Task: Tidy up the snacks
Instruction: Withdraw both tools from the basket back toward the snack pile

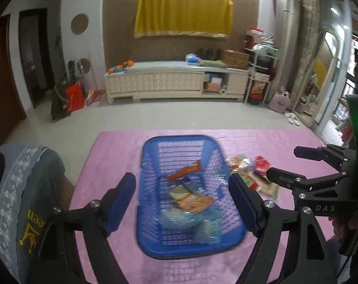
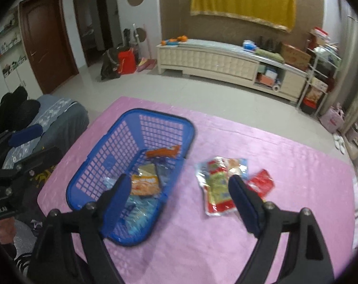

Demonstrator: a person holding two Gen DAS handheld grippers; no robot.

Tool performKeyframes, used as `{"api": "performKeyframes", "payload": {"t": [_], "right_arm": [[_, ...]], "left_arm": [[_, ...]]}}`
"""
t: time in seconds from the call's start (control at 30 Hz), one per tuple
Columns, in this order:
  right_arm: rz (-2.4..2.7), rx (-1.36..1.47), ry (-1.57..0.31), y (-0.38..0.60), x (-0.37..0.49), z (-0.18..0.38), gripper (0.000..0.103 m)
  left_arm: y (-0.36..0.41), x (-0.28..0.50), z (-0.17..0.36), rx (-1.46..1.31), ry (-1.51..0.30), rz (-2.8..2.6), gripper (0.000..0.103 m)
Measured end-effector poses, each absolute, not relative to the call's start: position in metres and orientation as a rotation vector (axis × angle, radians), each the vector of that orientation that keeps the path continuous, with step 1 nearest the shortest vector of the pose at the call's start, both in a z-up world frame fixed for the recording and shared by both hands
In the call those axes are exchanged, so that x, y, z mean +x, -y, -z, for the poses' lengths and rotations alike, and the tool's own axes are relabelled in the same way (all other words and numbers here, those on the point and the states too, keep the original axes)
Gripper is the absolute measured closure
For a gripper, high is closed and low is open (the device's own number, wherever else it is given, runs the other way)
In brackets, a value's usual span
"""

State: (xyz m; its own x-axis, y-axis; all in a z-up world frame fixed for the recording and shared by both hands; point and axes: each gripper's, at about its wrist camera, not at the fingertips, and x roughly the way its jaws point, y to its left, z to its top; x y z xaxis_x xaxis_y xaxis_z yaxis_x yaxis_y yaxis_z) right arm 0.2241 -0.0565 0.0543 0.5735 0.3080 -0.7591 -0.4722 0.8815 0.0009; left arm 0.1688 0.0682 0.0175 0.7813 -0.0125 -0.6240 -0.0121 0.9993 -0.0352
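A blue plastic basket (image 1: 155, 243) (image 2: 93, 163) stands on a pink tablecloth and holds several snack packets, among them an orange bar (image 1: 184, 170) (image 2: 163, 152) and an orange-and-white bag (image 1: 195, 202) (image 2: 144, 185). Loose snack packets (image 1: 251, 175) (image 2: 218, 184) lie on the cloth to the right of the basket, with a red packet (image 2: 261, 183). My left gripper (image 1: 182, 203) is open and empty, hovering above the basket. My right gripper (image 2: 179, 201) is open and empty, held above the basket's right edge and the loose packets. It also shows in the left wrist view (image 1: 283, 163).
The pink tablecloth (image 1: 112, 149) (image 2: 285, 165) covers the table. A person's leg in grey patterned cloth (image 1: 24, 189) is at the left. Beyond the table are a tiled floor, a white cabinet (image 1: 174, 82) and a shelf rack (image 1: 259, 75).
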Motion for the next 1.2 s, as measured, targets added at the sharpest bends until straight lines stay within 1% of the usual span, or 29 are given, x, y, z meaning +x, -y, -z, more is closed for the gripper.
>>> {"api": "performKeyframes", "payload": {"t": [0.07, 0.27, 0.53, 0.83, 0.97, 1.07, 1.2], "right_arm": [[-0.444, -0.205, -0.822, 0.073, 0.215, -0.065, 0.016], [-0.378, -0.173, -0.797, 0.123, 0.197, -0.082, 0.016], [-0.309, -0.162, -0.785, 0.173, 0.19, -0.08, 0.016], [-0.239, -0.138, -0.85, 0.225, 0.215, -0.043, 0.015], [-0.239, -0.112, -0.901, 0.241, 0.238, -0.02, 0.015], [-0.241, -0.089, -0.953, 0.251, 0.255, -0.001, 0.013], [-0.238, -0.062, -1.008, 0.264, 0.276, 0.024, 0.008]], "left_arm": [[-0.051, 0.166, -0.024, -0.016, -0.669, 0.021, 0.022], [-0.003, 0.157, -0.035, 0.024, -0.654, 0.075, 0.022], [0.046, 0.171, -0.019, 0.022, -0.703, 0.115, 0.022], [0.097, 0.207, 0.018, 0.01, -0.819, 0.125, 0.022], [0.11, 0.236, 0.047, -0.054, -0.933, 0.125, 0.022], [0.112, 0.264, 0.073, -0.131, -1.043, 0.098, 0.022], [0.123, 0.292, 0.1, -0.107, -1.114, 0.073, 0.022]]}}
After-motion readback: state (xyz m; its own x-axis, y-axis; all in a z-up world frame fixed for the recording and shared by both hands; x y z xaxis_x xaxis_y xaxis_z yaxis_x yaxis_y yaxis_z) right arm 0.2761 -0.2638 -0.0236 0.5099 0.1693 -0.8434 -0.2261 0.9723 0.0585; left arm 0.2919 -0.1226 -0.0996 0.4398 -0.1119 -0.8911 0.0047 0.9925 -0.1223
